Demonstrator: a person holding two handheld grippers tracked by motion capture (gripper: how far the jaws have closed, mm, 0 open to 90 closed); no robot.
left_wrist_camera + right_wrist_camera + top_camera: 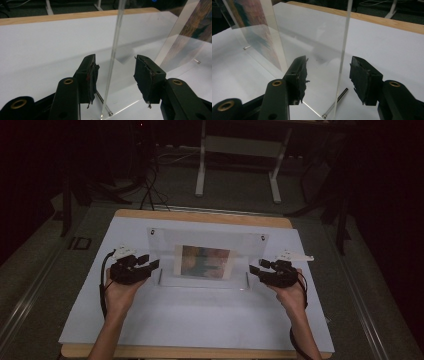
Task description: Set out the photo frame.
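Observation:
A clear acrylic picture frame point(205, 257) stands upright in the middle of the white table, holding a colourful print point(206, 261). My left gripper point(150, 265) is open at the frame's left edge; in the left gripper view that edge point(113, 50) stands between the padded fingers point(91, 75) without touching them. My right gripper point(256, 269) is open at the frame's right edge point(343, 50), which stands between its two jaws, nearer the right pad point(362, 77). A small metal pin point(337, 102) sticks out at the frame's foot.
The white sheet point(200, 315) covers a wooden tabletop point(200, 216). Behind the table stand a white desk's legs point(201, 165) and cables on the dark floor. Bare white surface lies in front of the frame.

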